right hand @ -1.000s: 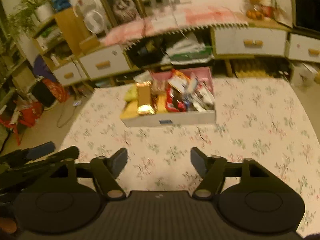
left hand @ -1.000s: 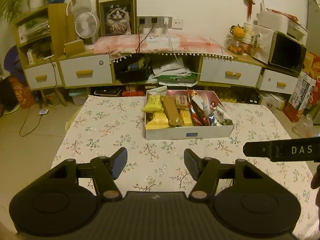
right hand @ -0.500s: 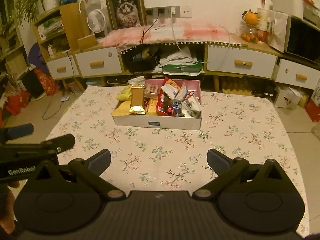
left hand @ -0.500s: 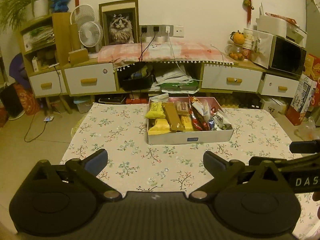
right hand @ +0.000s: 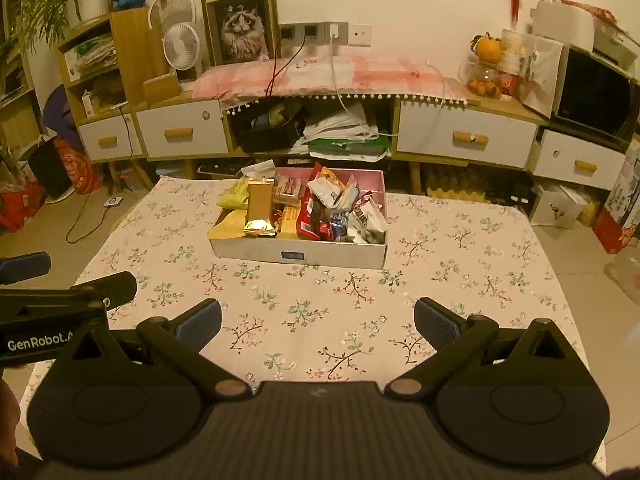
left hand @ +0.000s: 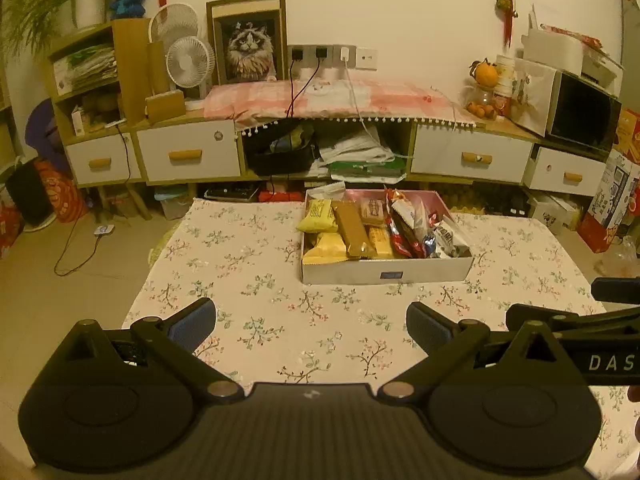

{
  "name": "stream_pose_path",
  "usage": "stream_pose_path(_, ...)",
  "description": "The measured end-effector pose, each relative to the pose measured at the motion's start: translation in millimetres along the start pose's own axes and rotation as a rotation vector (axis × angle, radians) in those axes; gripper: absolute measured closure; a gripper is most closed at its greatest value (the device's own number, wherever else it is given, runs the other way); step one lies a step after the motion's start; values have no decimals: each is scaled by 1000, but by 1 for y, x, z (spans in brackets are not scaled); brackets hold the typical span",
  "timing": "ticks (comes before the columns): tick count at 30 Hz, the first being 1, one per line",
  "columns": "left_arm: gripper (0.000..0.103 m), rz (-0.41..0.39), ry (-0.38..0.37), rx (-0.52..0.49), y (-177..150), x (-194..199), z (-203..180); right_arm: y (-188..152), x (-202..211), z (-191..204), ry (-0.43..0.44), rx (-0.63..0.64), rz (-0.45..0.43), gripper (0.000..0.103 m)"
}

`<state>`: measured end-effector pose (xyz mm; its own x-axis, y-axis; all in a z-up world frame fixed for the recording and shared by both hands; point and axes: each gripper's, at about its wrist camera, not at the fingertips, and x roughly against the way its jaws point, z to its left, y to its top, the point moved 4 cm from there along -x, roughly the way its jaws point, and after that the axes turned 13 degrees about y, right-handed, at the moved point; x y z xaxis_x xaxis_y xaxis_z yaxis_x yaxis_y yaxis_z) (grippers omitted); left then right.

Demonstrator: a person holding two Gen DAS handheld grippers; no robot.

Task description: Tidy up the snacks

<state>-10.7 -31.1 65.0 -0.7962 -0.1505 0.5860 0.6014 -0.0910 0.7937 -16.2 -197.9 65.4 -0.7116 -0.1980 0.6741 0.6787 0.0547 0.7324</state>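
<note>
Snacks fill a shallow white box (left hand: 386, 270) with a pink inner wall, which stands on the far middle of a table covered by a flowered cloth (left hand: 256, 280). Inside it, two yellow packets (left hand: 318, 216) lie at the left end, a long golden-brown bar (left hand: 352, 226) lies next to them, and a heap of red, white and dark wrappers (left hand: 416, 226) crowds the right half.

Both tools hang over the near part of the table, well apart from the box. The left gripper (left hand: 311, 324) has its jaws spread wide, having just been opening, with only bare cloth between its blue pads. The right gripper (right hand: 318, 322) is likewise spread wide after opening, nothing between its fingers; in the left wrist view its black side shows at the right edge, and the left one appears at the left edge of the right wrist view.

Behind the table runs a low cabinet (left hand: 188, 156) with white drawers, topped by a pink cloth, a framed cat picture (left hand: 248, 46), two small fans (left hand: 188, 60) and a microwave (left hand: 582, 116).
</note>
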Motion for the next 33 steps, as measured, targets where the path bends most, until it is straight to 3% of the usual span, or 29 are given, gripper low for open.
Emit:
stream_pose_path(10,0,-42,88,-54,1,3,-5,-4,-2,3,-63,7,-5,0)
stream_pose_path(33,0,-3,68,-8,1,-1,-2,-2,1,4,-100,1,-25,0)
